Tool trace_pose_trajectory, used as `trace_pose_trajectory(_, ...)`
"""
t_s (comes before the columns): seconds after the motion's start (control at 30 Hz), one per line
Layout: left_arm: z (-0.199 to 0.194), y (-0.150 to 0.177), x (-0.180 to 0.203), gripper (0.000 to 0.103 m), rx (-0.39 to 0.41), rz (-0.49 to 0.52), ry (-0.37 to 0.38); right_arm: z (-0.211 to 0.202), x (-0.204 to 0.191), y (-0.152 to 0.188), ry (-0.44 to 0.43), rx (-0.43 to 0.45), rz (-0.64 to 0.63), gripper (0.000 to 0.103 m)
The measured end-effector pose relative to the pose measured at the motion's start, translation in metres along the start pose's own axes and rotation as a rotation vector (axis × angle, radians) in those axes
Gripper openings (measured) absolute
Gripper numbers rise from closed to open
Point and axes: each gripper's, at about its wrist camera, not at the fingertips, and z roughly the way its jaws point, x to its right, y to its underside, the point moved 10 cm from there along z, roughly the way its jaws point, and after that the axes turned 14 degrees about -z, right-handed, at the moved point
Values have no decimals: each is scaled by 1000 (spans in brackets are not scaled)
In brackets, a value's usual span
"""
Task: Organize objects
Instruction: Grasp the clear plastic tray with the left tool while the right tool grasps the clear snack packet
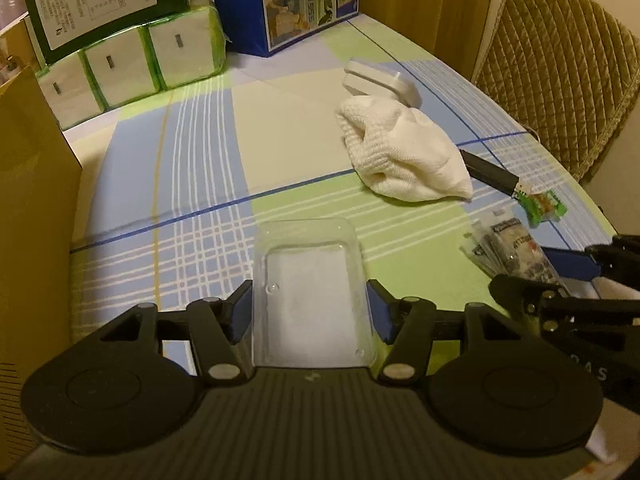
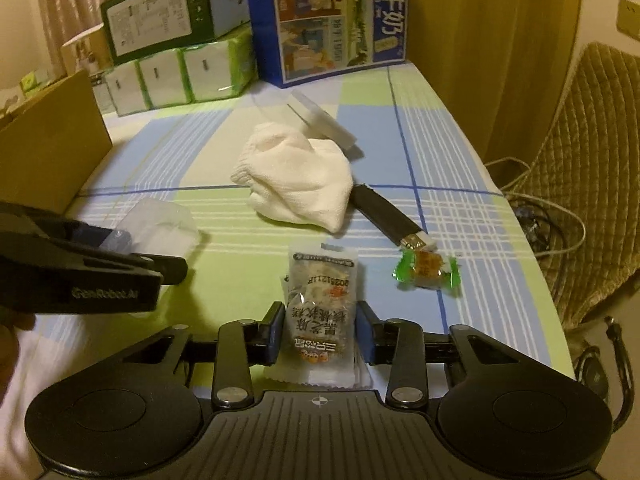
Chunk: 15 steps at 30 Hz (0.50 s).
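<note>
Reading "GenRobot.AI" — left tongs (image 2: pixel 120 240); milk carton (image 2: pixel 340 20) reads "纯牛奶".

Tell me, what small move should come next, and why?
Probably carry the packet left and drop it into the clear tray. The right gripper brackets the packet, apparently gripping it; the left gripper holds the tray, which looks empty.

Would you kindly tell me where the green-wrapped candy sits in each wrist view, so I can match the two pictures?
Left wrist view: the green-wrapped candy lies at the far right, beyond the white cloth.
Right wrist view: the green-wrapped candy lies right of centre, near the end of the black stick.
Shared landmark: the white cloth.
</note>
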Motion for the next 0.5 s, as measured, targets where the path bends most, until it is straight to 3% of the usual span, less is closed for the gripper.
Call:
trace_pose_trajectory(0.33,-36,15,7,51,8,-18,18,-19,2,6,10,-1,63,34)
trace_pose_trajectory(0.5,-66,20,6,51,23,-52,35,-49,-7,12,10,-7,81,34)
